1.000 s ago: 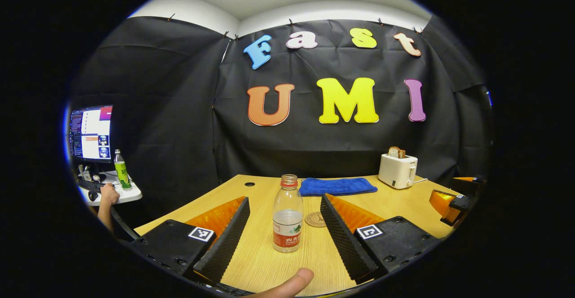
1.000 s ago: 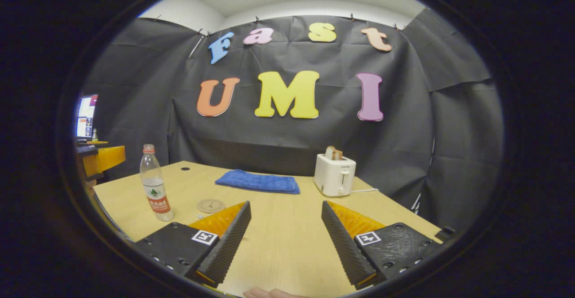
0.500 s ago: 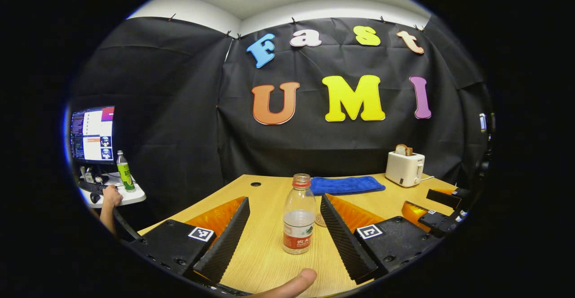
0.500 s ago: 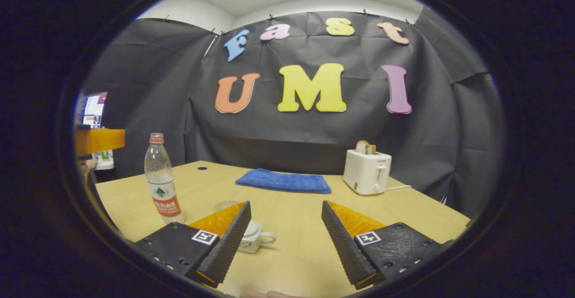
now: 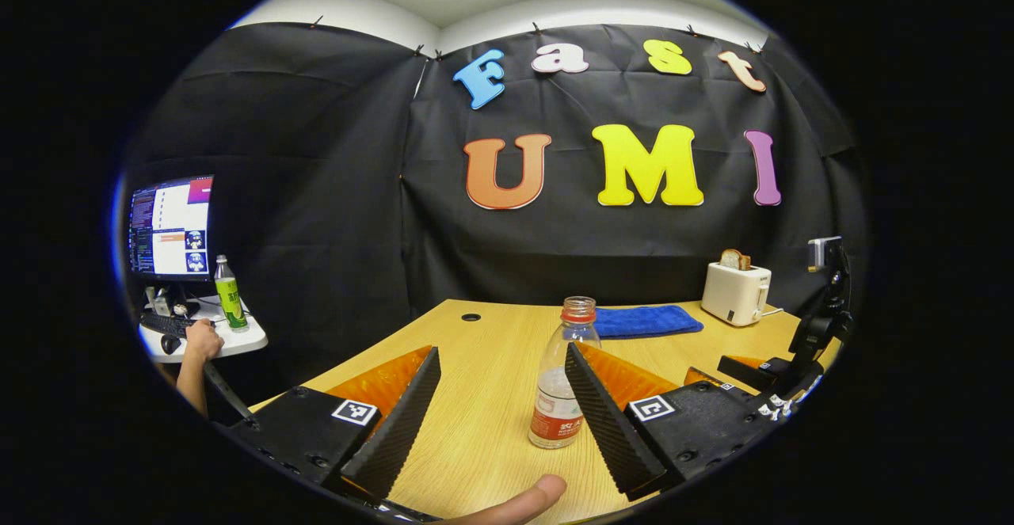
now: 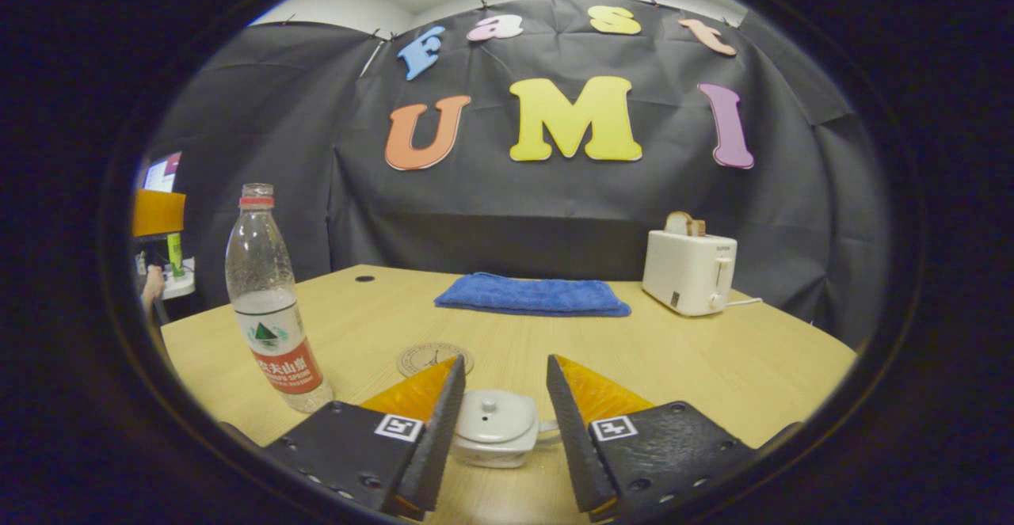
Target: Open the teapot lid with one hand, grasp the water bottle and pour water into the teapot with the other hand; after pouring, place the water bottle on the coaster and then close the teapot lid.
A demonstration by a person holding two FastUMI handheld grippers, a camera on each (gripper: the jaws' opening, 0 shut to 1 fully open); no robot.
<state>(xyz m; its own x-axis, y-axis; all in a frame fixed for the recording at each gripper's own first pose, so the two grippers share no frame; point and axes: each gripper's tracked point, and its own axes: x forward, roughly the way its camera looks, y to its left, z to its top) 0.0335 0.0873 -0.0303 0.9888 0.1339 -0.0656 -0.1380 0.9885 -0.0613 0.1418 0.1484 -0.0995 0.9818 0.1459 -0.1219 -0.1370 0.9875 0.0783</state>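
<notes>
The white teapot point(image 6: 495, 424) sits low on the table with its knobbed lid point(image 6: 489, 408) on, between the fingers of my open right gripper point(image 6: 505, 363); neither finger touches it. The clear water bottle point(image 6: 269, 311), red-labelled and part full, stands upright to the left, with the round coaster point(image 6: 432, 359) just beyond the left fingertip. In the left gripper view the water bottle point(image 5: 564, 374) stands right beside the right finger, which hides part of it. My left gripper point(image 5: 501, 351) is open and holds nothing. A thumb point(image 5: 519, 501) shows at the bottom edge.
A folded blue towel point(image 6: 532, 295) and a white toaster point(image 6: 689, 272) with a slice of bread stand at the back of the wooden table point(image 6: 713, 367). The right gripper point(image 5: 760, 374) shows far right. Off the table to the left are a monitor point(image 5: 170, 228), a green bottle point(image 5: 230, 303) and a person's hand point(image 5: 202, 343).
My right gripper has moved forward and down until the teapot came between its fingers, which have narrowed a little. My left gripper has swung left, so the bottle now stands by its right finger.
</notes>
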